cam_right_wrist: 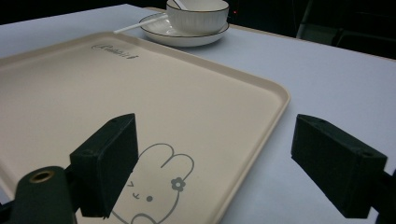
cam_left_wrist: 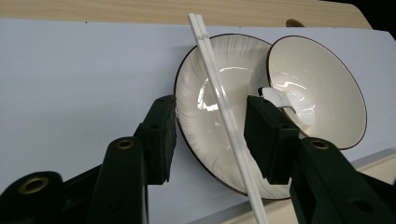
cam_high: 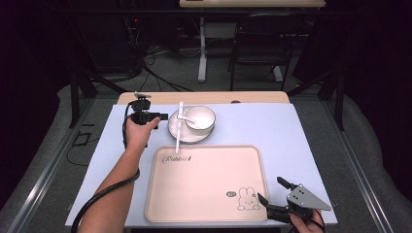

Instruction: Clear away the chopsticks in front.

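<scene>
A pair of white chopsticks (cam_left_wrist: 219, 93) lies across a cream plate (cam_left_wrist: 238, 56) with a dark rim. A matching bowl (cam_left_wrist: 322, 79) sits on the plate's right side with a white spoon (cam_left_wrist: 280, 100) in it. My left gripper (cam_left_wrist: 210, 135) is open, its jaws on either side of the chopsticks and clear of them, one by the plate's left rim. In the high view the left gripper (cam_high: 164, 117) sits left of the plate (cam_high: 187, 135). My right gripper (cam_high: 270, 188) stands wide open over the corner of the cream tray (cam_high: 204, 189), holding nothing.
The tray (cam_right_wrist: 93, 84) carries a rabbit drawing (cam_right_wrist: 159, 186) near the right gripper (cam_right_wrist: 215, 158) and lies on a pale blue mat (cam_high: 282, 131). Beyond the mat runs the wooden table edge (cam_high: 204, 97). A chair and desk legs stand farther back.
</scene>
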Action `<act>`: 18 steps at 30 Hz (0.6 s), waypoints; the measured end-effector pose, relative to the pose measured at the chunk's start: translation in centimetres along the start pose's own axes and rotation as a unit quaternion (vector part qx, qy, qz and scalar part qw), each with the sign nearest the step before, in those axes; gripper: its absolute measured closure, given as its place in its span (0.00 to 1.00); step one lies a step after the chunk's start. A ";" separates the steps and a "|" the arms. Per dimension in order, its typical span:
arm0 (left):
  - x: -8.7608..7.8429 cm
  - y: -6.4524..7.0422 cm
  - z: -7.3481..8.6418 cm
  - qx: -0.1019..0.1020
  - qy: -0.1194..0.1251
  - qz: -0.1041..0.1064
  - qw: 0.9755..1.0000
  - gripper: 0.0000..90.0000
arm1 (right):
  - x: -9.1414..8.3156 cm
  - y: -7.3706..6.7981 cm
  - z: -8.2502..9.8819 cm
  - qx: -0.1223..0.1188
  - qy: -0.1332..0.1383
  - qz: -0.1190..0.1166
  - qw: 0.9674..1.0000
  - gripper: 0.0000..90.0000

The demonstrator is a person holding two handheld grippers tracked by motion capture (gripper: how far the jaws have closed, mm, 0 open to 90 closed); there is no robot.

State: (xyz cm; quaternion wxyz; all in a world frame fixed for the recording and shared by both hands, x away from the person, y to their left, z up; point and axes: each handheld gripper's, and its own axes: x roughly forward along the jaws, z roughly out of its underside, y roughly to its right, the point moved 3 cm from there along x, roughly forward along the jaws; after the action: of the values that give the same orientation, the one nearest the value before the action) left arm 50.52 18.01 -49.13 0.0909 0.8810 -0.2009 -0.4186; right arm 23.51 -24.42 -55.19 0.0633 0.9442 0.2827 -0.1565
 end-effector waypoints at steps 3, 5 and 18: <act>0.3 0.0 -0.1 0.000 -0.002 -0.005 1.000 0.59 | 0.0 0.0 0.0 0.000 0.000 0.000 1.000 0.16; 0.5 -0.1 -0.1 -0.001 -0.005 -0.002 1.000 0.61 | 0.0 0.0 0.0 0.000 0.000 0.000 1.000 0.16; 1.6 -0.3 -0.2 -0.012 -0.018 0.002 1.000 0.73 | 0.0 0.0 0.0 0.000 -0.001 -0.002 1.000 0.16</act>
State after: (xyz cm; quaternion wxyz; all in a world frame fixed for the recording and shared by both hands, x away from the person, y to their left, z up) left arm 51.67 17.60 -50.19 0.0985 0.8720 -0.1992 -0.4361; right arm 23.54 -24.40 -55.18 0.0634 0.9435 0.2847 -0.1576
